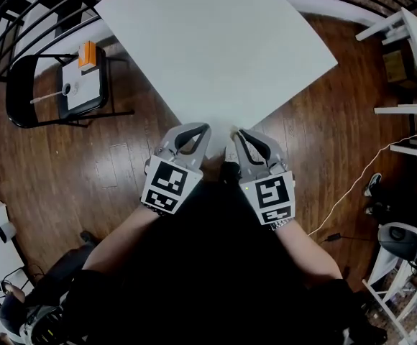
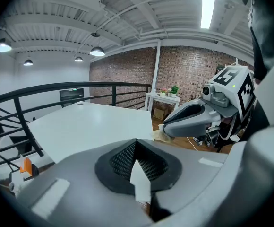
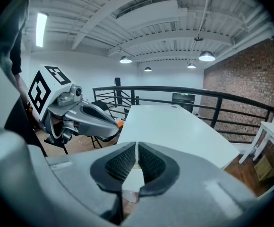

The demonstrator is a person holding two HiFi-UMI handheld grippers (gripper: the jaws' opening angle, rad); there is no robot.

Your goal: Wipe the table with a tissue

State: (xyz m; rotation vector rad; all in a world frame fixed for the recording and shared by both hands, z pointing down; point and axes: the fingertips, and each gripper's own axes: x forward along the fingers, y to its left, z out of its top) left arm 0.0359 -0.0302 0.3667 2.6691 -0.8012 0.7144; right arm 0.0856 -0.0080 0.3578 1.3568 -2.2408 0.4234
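The white table (image 1: 216,49) stretches away from me, its near corner just in front of both grippers. My right gripper (image 1: 236,136) hovers at that corner, shut on a small cream tissue (image 1: 231,152). In the left gripper view the tissue (image 2: 161,135) pokes out from under the right gripper's tip (image 2: 167,129). My left gripper (image 1: 203,129) is beside it, a little to the left, shut with nothing visible in it. Its own jaws (image 2: 136,143) meet at the tip. In the right gripper view the jaws (image 3: 137,148) are pressed together, and the left gripper (image 3: 113,126) is seen at the left.
A black folding chair (image 1: 21,92) with a white board and an orange object stands left of the table. Black railing (image 1: 21,6) runs behind it. White furniture (image 1: 410,56) stands at the right, and a white cable (image 1: 352,189) trails over the wooden floor.
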